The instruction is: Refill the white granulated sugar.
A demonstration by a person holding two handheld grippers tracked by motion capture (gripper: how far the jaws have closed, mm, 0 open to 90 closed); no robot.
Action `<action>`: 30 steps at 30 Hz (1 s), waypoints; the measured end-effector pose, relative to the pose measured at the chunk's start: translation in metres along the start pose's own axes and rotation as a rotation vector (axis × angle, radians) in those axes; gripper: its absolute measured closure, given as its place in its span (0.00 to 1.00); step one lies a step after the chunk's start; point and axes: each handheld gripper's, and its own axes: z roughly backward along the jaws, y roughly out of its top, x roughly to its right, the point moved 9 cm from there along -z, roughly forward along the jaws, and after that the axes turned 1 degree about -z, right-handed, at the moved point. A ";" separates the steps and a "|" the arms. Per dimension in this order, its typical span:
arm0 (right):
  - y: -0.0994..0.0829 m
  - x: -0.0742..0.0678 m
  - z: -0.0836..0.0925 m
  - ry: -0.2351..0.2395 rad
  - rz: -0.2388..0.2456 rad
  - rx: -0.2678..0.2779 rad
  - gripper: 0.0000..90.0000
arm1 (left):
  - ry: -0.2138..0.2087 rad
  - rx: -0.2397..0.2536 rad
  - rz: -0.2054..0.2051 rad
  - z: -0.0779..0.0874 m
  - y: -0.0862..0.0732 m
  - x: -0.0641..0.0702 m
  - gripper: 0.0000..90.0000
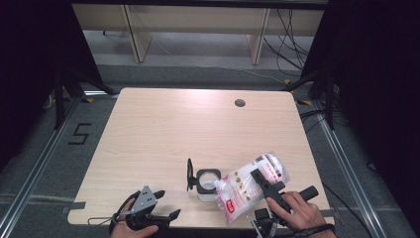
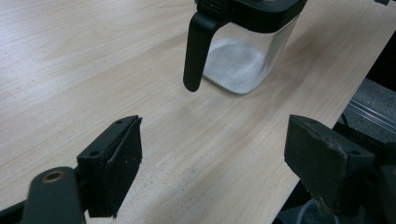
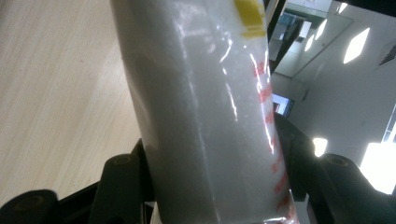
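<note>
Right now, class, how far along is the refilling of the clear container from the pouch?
Done: the container's lid is open, and white grains lie inside. In hand: the right tongs clamp the pouch, tipped with its corner at the opening. The left tongs wait open. Left: finishing the pour, shutting the lid.

I worked at a pale wooden table (image 1: 163, 129) with rounded corners and a round cable hole (image 1: 240, 103) near its far right edge. Around it lay grey carpeted floor (image 1: 198, 74), with a black number five (image 1: 79, 134) taped on it to the table's left. Metal rails (image 1: 29, 183) ran along the floor on both sides. Beyond the far edge stood light wooden furniture legs (image 1: 136, 37), and black cables (image 1: 287, 44) trailed across the floor at the right. Dark curtains (image 1: 29, 64) closed in both sides. Overhead, bright ceiling lights (image 3: 356, 44) shone from a white ceiling.
</note>
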 end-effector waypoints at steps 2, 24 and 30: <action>0.000 0.000 -0.001 0.001 0.002 0.004 0.54 | 0.000 -0.004 -0.001 0.000 0.000 0.000 0.21; -0.001 0.001 -0.002 0.001 0.000 0.005 0.54 | 0.004 -0.005 0.023 0.000 -0.001 0.001 0.21; 0.002 0.003 -0.002 -0.005 0.019 0.021 0.54 | 0.004 -0.006 -0.003 0.001 0.000 0.000 0.21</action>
